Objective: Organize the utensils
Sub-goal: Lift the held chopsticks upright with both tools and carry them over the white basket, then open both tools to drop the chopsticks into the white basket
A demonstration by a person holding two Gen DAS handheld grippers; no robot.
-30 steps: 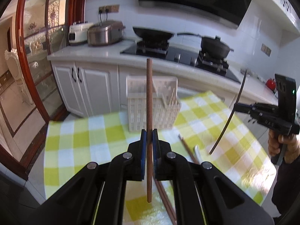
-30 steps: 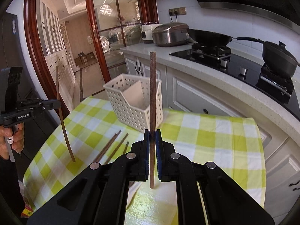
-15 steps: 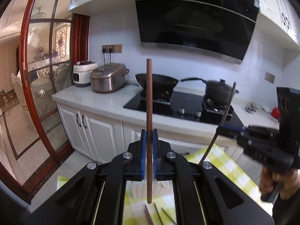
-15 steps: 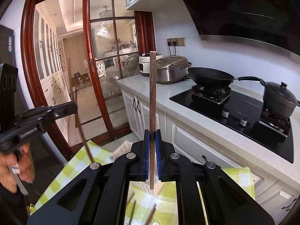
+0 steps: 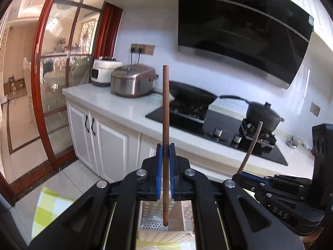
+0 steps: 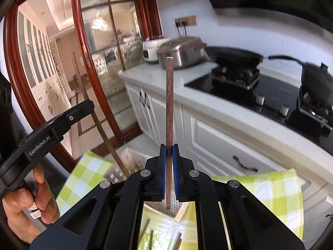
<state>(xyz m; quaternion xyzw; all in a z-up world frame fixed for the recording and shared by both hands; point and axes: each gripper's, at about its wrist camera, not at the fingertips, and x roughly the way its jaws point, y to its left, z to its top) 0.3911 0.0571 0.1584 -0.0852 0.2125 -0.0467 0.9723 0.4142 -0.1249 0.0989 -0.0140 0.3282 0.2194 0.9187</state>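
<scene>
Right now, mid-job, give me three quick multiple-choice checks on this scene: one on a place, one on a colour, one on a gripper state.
1. Where is the white basket relative to the left gripper?
A. Below it, on the table
B. On the stove
C. On the floor by the glass door

2. What colours is the tablecloth?
A. Red and white
B. Yellow-green and white checks
C. Plain blue

3. What is the state of the right gripper?
A. Wide open and empty
B. Shut on a spoon
C. Shut on a brown chopstick held upright

Answers:
1 A: the basket's perforated walls show beneath the gripper in the left wrist view.
2 B: checked squares show either side of the right gripper.
3 C: the blue pads press the stick from both sides, its top end rising well above them.
</scene>
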